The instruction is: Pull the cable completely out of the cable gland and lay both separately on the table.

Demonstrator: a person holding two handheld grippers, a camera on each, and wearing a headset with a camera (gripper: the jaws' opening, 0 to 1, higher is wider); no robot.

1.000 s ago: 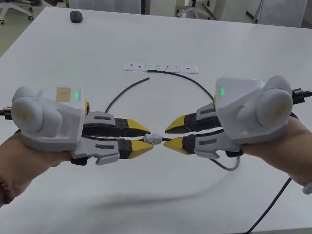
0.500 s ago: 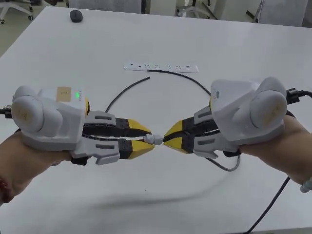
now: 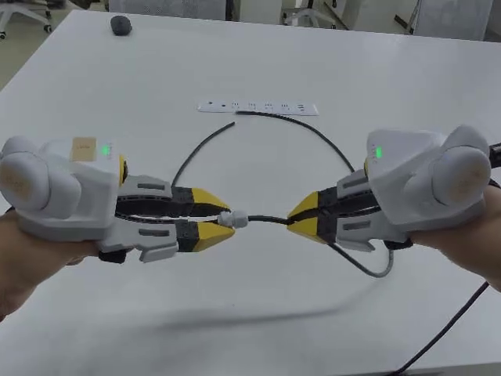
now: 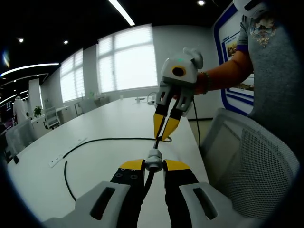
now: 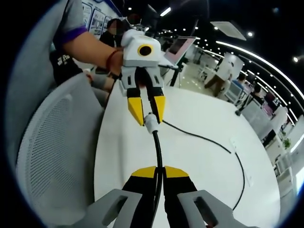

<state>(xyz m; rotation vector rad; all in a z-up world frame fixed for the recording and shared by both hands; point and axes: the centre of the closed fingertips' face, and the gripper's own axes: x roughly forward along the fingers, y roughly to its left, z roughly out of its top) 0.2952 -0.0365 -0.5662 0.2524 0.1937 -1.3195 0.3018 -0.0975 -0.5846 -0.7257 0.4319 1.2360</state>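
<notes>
In the head view my left gripper (image 3: 229, 220) is shut on the white cable gland (image 3: 236, 219), held above the table. My right gripper (image 3: 292, 222) faces it from the right, shut on the black cable (image 3: 266, 220), a short stretch of which spans the gap between the two. The left gripper view shows the gland (image 4: 153, 159) pinched between my left gripper's (image 4: 153, 166) yellow tips, with the right gripper (image 4: 164, 134) beyond. In the right gripper view the cable (image 5: 156, 145) runs from my right gripper (image 5: 160, 171) up to the gland (image 5: 151, 126) in the left gripper (image 5: 150, 120).
The cable's remaining length curves over the white table (image 3: 376, 86) behind the grippers. A white power strip (image 3: 258, 108) lies farther back and a dark mouse (image 3: 121, 26) at the far left corner. A grey cord (image 3: 376, 270) hangs under the right gripper.
The right gripper shut on the cable beside the gland, then the two grippers drew apart. A stretch of black cable now shows between them.
</notes>
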